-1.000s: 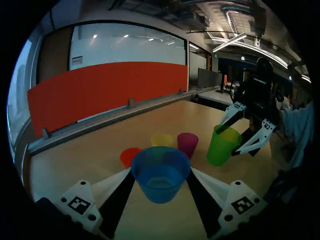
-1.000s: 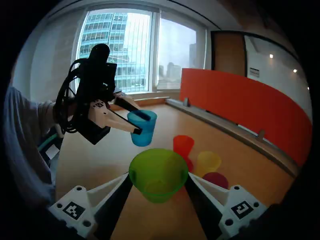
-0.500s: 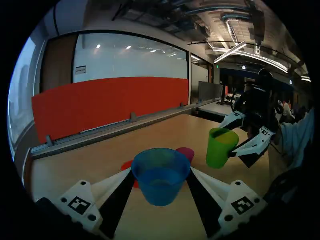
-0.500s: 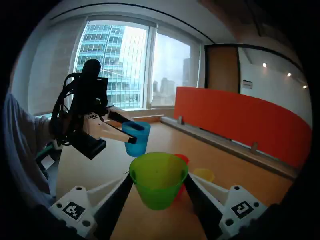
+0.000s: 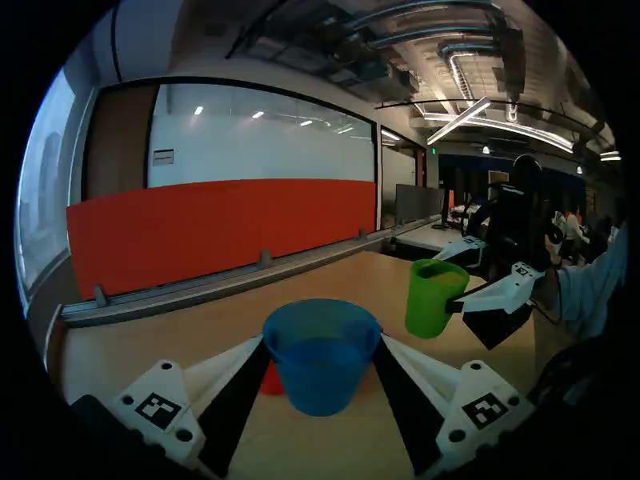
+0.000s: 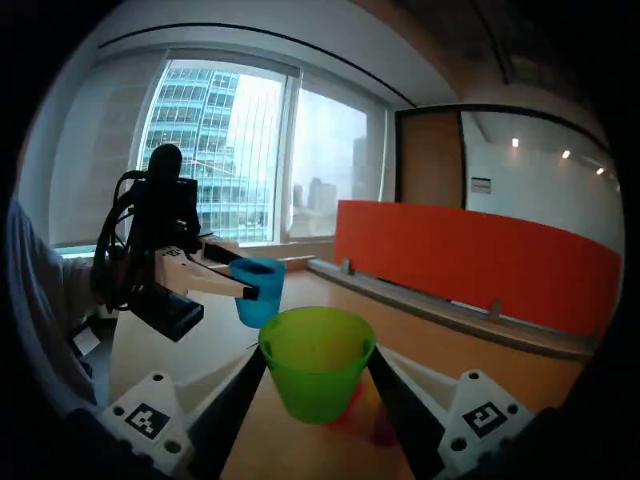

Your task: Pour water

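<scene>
A blue cup (image 5: 322,356) with water in it is clamped upright between the fingers of my left gripper (image 5: 320,364), held above the wooden table (image 5: 160,352). In the right gripper view that blue cup (image 6: 258,291) hangs at centre left in the left gripper (image 6: 240,286). My right gripper (image 6: 317,376) is shut on a green cup (image 6: 317,373), also upright and off the table. From the left gripper view the green cup (image 5: 431,298) and right gripper (image 5: 460,300) sit to the right, apart from the blue cup.
A red cup (image 5: 271,379) peeks out behind the blue one; red and purple cups (image 6: 376,412) stand on the table under the green cup. An orange partition (image 5: 224,228) and rail run along the table's far edge. A sleeve (image 6: 36,320) fills the left.
Both grippers have risen with their cups over the second. The cups on the table have dropped low and are now mostly hidden behind the held cups.
</scene>
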Demonstrator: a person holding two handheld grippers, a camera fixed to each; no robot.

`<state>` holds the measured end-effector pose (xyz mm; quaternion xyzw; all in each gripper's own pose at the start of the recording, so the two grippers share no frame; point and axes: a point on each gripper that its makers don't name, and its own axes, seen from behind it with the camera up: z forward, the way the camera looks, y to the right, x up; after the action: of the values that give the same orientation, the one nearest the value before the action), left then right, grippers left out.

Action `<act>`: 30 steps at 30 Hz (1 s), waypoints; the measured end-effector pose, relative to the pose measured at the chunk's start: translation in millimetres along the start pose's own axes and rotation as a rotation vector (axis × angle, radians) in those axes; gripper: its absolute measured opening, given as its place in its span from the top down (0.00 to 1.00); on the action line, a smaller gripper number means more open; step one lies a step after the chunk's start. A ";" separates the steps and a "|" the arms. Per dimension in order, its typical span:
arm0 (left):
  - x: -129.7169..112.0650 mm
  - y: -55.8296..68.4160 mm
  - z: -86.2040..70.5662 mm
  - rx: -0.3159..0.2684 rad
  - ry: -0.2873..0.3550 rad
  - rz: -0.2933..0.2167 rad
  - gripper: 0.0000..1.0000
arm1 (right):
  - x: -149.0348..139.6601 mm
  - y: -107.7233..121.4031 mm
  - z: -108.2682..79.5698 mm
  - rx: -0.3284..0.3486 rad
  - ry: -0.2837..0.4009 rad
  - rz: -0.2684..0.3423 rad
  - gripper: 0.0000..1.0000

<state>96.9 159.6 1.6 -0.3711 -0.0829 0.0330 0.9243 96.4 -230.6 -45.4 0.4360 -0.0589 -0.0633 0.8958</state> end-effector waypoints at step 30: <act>49.1 4.8 -3.1 0.033 0.112 0.159 0.14 | 14.4 -4.0 7.6 0.023 0.032 -0.003 0.09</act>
<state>145.8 166.9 2.4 -0.3627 -0.0008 0.0866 0.9279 109.1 -241.3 -43.2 0.4473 -0.0445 -0.0568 0.8915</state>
